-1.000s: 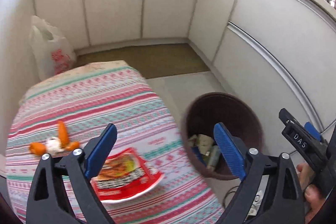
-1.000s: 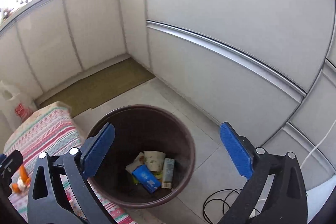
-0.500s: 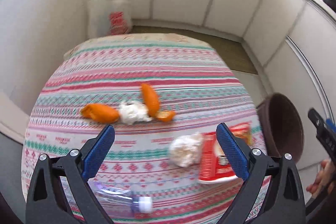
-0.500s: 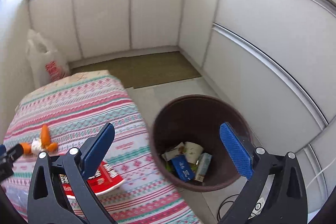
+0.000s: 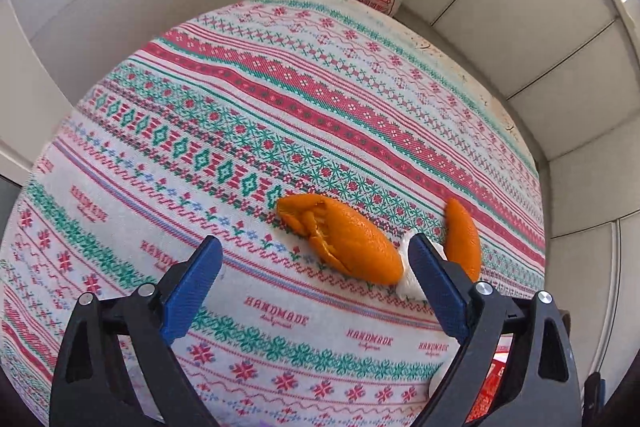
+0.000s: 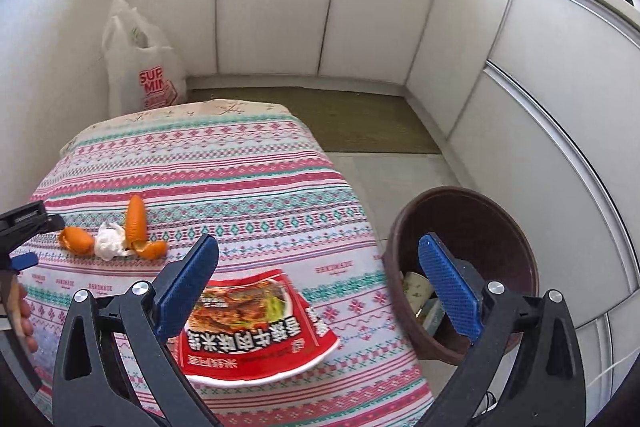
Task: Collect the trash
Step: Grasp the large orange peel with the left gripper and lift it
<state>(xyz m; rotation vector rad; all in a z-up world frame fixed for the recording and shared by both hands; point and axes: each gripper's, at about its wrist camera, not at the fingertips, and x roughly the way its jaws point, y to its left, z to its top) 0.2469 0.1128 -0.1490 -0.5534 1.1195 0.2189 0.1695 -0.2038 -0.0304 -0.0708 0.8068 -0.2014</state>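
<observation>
Hovering over the patterned desk (image 5: 280, 99), both grippers were held empty.
The left gripper (image 5: 316, 259), jaws closing on nothing, was poised by orange peel (image 5: 352, 239) and tissue (image 6: 108, 241); the right gripper (image 6: 318, 267) was spread above a red wrapper (image 6: 256, 327), beside the brown bin (image 6: 480, 211).

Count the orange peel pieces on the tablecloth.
3. One peel left of the crumpled tissue, one upright piece right of it, and a small curl in front. Smaller scraps may hide behind the tissue.
</observation>
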